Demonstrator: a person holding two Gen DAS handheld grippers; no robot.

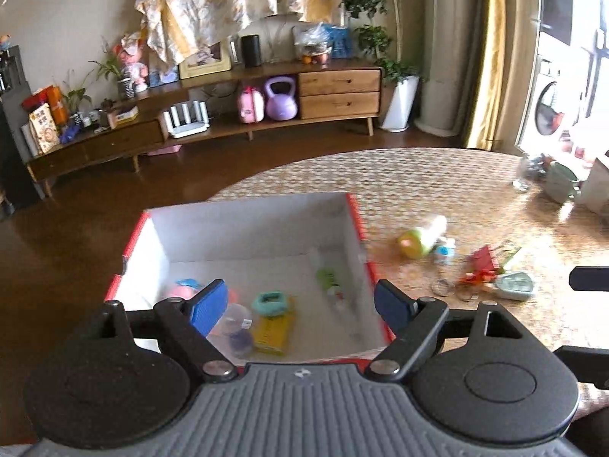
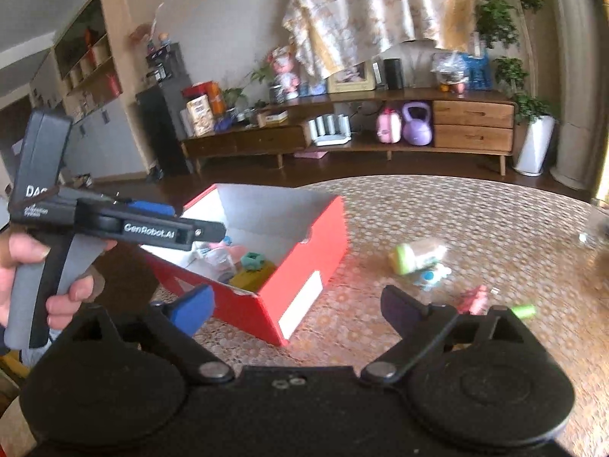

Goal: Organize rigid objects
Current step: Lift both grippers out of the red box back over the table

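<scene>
Left wrist view: the left gripper (image 1: 300, 304) hangs spread and empty over the red box (image 1: 361, 224), tilted downward. Right wrist view: the right gripper (image 2: 297, 304), also spread and empty, angles toward the tabletop (image 2: 475, 209), where a green-capped bottle (image 2: 416, 255) lies right of the box; it looks light, stiff and slippery, best pinched across its body.

- Red outside, white inside: box (image 2: 304, 297).
- Beige-and-brown dotted weave: desk (image 1: 437, 182) cover.
- Blue pads, black arms: left tool (image 1: 300, 304), right tool (image 2: 297, 306).
- Yellow: pack (image 1: 272, 333) in box.
- Teal: small piece (image 1: 271, 303) at pack's 12 o'clock.
- Green and white: bottle (image 2: 416, 256) on desk.
</scene>
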